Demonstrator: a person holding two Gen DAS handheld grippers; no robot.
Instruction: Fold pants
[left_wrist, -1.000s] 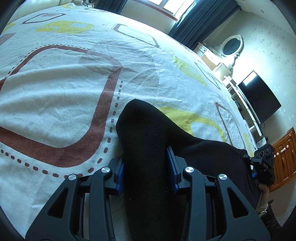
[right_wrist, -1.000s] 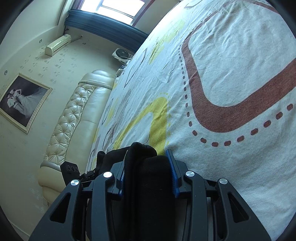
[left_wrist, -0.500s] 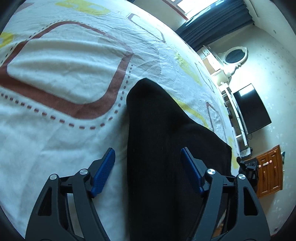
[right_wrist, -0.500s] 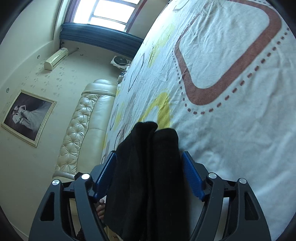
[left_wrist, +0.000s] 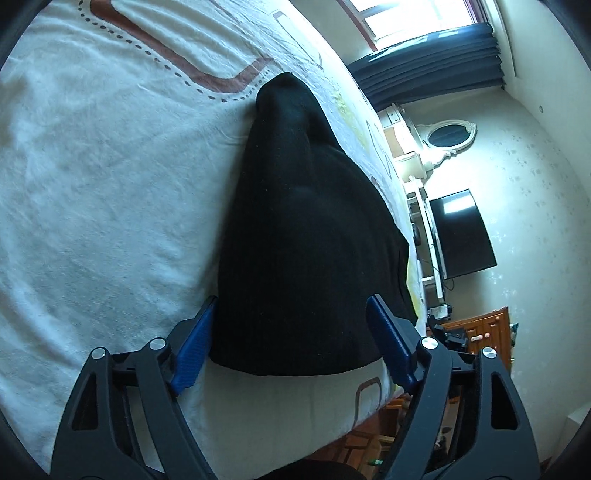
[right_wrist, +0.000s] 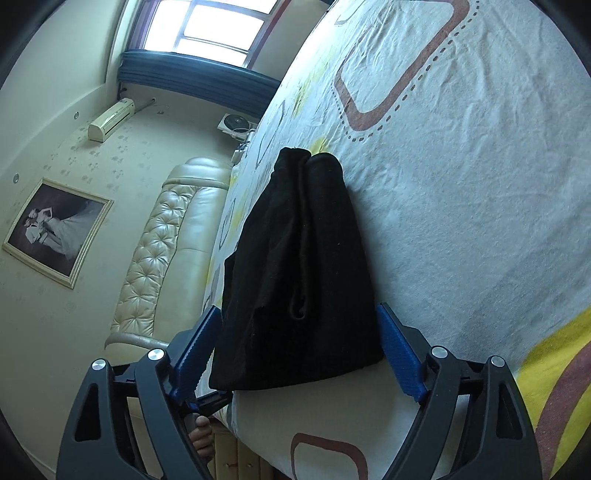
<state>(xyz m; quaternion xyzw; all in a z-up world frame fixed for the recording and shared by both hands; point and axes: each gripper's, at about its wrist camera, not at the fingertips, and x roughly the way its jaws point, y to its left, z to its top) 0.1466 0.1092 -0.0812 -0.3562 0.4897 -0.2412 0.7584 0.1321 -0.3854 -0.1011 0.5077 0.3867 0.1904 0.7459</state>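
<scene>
The black pants (left_wrist: 306, 221) lie folded into a thick bundle on the patterned bed sheet (left_wrist: 110, 166), close to the bed's near edge. My left gripper (left_wrist: 291, 299) straddles one end of the bundle. Its jaws are still opening, and the blue pads (left_wrist: 194, 347) stand off the cloth. In the right wrist view the pants (right_wrist: 295, 240) show two stacked folds. My right gripper (right_wrist: 300, 307) straddles the other end, its jaws also opening and its pads (right_wrist: 400, 354) clear of the fabric.
The sheet (right_wrist: 461, 184) spreads wide beyond the pants. A padded headboard (right_wrist: 166, 251) and a framed picture (right_wrist: 55, 232) stand on one side. A TV (left_wrist: 461, 236), an oval mirror (left_wrist: 448, 134) and a wooden cabinet (left_wrist: 484, 332) stand on the other. A hand (right_wrist: 201, 439) shows below the bed edge.
Both grippers were shut on the pants and have let go, their jaws spreading wide. Both have drawn back toward the bed's edge, and the pants now rest on the sheet.
</scene>
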